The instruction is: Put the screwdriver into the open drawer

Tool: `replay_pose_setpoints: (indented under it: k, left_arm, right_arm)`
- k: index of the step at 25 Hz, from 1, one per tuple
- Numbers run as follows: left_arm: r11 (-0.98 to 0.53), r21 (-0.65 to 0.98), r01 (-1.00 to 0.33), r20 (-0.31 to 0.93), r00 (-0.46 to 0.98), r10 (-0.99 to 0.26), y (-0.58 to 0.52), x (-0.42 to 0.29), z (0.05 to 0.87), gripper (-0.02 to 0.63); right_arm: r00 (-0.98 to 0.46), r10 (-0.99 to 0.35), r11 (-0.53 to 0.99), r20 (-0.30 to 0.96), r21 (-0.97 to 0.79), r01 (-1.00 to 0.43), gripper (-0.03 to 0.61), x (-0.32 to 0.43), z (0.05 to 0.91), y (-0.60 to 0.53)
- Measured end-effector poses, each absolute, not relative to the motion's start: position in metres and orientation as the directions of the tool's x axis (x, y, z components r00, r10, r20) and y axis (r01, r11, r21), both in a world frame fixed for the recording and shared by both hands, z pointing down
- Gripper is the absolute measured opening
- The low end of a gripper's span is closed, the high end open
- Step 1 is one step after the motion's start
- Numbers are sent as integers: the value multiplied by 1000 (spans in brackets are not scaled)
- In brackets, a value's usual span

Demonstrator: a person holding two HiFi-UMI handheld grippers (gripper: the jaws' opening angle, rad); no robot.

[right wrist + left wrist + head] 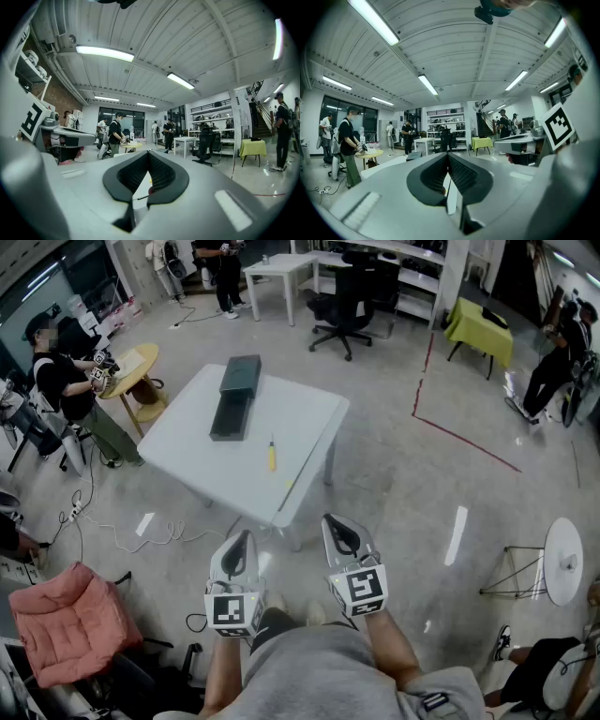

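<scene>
The screwdriver (272, 455), with a yellow handle, lies on the white table (300, 418) near its front right edge. Left of it and further back stands a dark drawer unit (241, 374) with its long drawer (230, 416) pulled out towards me. Both grippers are held close to my body, well short of the table and above the floor. The left gripper (244, 538) (447, 156) is shut with nothing in it. The right gripper (330, 521) (149, 154) is also shut and empty. Both point roughly level towards the table.
A person stands at a round wooden table (131, 367) to the left. A black office chair (342, 301) and a white desk (281, 273) stand beyond the table, with a green table (478, 324) at the back right. A pink chair (66, 620) and floor cables lie near left; a small round stand (562, 559) is right.
</scene>
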State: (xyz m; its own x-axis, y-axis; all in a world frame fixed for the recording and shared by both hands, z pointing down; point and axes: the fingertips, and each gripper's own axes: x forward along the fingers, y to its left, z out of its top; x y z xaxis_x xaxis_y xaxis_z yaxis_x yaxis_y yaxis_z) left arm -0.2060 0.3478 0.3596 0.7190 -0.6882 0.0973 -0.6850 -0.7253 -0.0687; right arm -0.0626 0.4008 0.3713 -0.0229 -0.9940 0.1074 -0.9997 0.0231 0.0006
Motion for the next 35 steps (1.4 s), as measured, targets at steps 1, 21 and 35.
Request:
replay_pose_setpoints:
  k: [1, 21, 35]
  left_arm:
    - [-724, -67, -687, 101, 717, -690, 348, -206, 358, 11]
    - [-767, -55, -639, 126, 758, -640, 337, -162, 367, 11]
    - [-805, -16, -593, 165, 792, -587, 259, -93, 389, 11]
  right_arm:
    - [-22, -994, 22, 108, 1, -1000, 3, -62, 371, 401]
    - [36, -992, -40, 118, -39, -998, 3, -20, 375, 402]
    - [77, -982, -81, 174, -20, -996, 3, 39, 388, 333]
